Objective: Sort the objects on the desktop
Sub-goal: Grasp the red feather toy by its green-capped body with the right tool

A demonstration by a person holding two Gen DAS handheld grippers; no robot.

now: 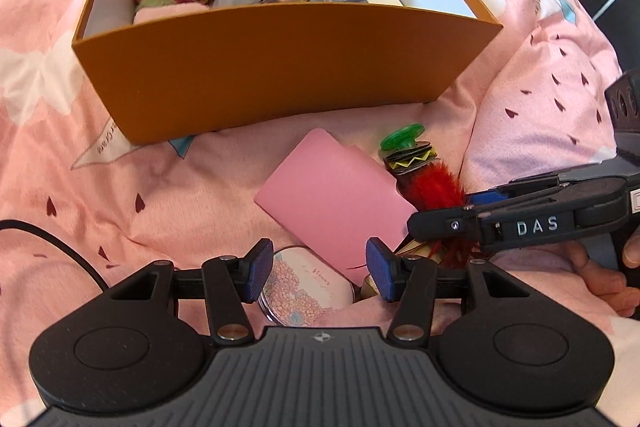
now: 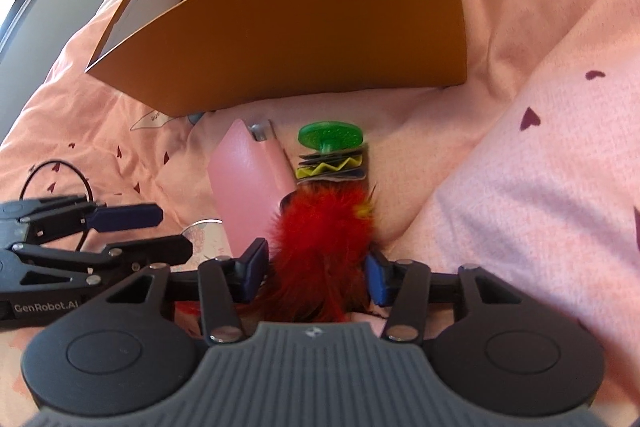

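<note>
Between the right gripper's (image 2: 316, 277) spread jaws sits the red feathered shuttlecock (image 2: 320, 227), pads not yet pressing; pinch low on the plume, gently.

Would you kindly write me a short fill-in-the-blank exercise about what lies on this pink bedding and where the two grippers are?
1. The stuffed toys sit inside the open cardboard box, whose outer colour is ____.
2. The feathered shuttlecock toy has red feathers and a flat round base coloured ____.
3. The right gripper straddles the shuttlecock's ____.
4. The left gripper hovers over the round compact, partly tucked under a flat rectangular case coloured ____.

Missing words: orange; green; feathers; pink
</note>
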